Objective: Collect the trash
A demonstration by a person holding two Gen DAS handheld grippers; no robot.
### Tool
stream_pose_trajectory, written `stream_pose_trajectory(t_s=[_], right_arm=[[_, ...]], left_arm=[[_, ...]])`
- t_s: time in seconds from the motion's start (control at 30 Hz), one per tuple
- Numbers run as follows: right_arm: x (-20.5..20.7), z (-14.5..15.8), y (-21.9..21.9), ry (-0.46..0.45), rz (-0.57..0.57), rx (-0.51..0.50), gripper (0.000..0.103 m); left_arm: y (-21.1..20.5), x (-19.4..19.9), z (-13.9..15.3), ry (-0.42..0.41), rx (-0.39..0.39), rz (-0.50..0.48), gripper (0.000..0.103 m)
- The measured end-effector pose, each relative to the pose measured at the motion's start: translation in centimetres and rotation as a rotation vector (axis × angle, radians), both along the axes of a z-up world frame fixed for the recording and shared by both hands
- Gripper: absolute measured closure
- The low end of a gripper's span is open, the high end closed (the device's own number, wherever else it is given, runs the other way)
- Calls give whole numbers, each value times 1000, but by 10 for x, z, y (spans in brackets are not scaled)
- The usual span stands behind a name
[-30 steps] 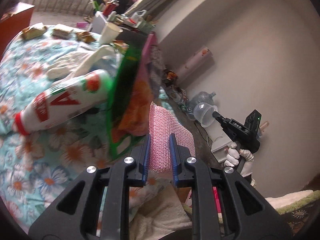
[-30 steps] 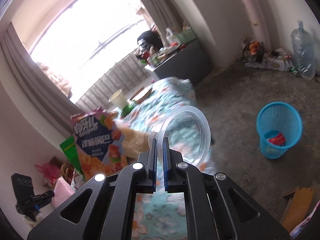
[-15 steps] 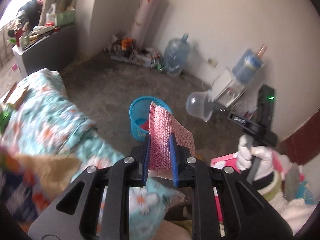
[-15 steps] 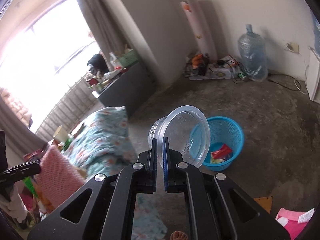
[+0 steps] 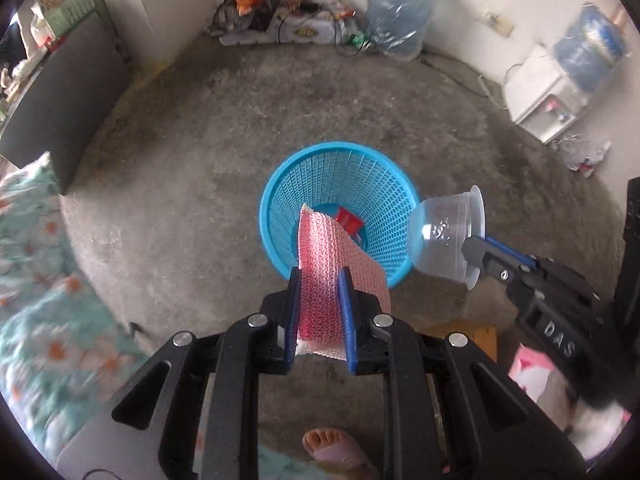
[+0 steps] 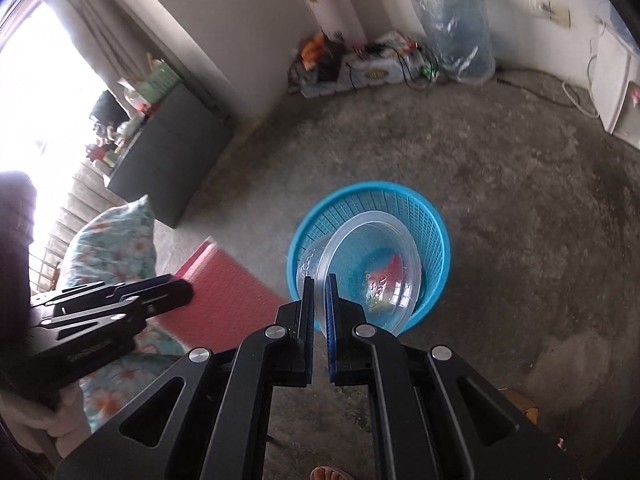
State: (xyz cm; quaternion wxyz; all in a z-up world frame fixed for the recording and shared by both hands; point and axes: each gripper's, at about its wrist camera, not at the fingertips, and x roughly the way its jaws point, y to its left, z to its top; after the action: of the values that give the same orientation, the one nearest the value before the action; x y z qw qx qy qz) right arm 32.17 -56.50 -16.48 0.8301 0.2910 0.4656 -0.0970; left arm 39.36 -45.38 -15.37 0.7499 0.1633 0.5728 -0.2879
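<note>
Blue basket [image 5: 340,208] sits on the floor, a red wrapper [image 5: 349,220] inside. Left gripper [image 5: 320,280] clamps the pink mesh sheet [image 5: 324,256] above its rim; right gripper [image 6: 319,292] pinches the clear cup [image 6: 360,264], both poised to drop.

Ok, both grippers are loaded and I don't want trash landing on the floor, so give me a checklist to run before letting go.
1. Left gripper shut on the pink foam sheet: ok.
2. Right gripper shut on the clear plastic bowl's rim: ok.
3. Blue basket upright, mouth open: ok.
4. Room left inside the blue basket, only a red wrapper at the bottom: ok.
5. Pink foam sheet's tip lines up with the basket mouth in the left wrist view: ok; true height above it: cannot tell.
6. Clear plastic bowl fully over the mouth: cannot tell; the views disagree.
</note>
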Motion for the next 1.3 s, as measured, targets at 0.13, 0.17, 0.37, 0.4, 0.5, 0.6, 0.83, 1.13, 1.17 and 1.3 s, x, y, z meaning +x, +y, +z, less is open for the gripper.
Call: stream_pose_trajectory(t_s=[0.13,0.17,0.37,0.4,0.5,0.6,0.83,1.13,1.17,1.3], right_arm=[[35,-31,-20,38,-15,40,97],[44,-39,-25,47,-14,45,95],[70,-90,-38,172,-30,78,59],[69,-94,-38,182,-37,70,59],[59,-93,-37,163,-69,80,59],[39,-77,-33,121,-86,69,59],[-37,-4,-9,-49,-152,-21,59],[-133,140,72,-284,-127,-256,45],[-143,155,85,-314,-109,-266,43],[-170,199,134,-399,-27,-336,35]], left_arm=[[-19,22,-30,-23,11,41,81],[-21,29,-35,-37,10,60,72],[-15,49,-41,-35,-25,152,49],[-13,49,-39,-34,-31,156,49],[-7,52,-33,-48,-55,156,49],[-1,48,-17,-51,-85,171,49],[33,6,75,-24,-295,221,45],[129,-124,208,-159,-657,119,26],[144,-137,217,-169,-691,114,24],[214,-194,245,-225,-811,134,19]])
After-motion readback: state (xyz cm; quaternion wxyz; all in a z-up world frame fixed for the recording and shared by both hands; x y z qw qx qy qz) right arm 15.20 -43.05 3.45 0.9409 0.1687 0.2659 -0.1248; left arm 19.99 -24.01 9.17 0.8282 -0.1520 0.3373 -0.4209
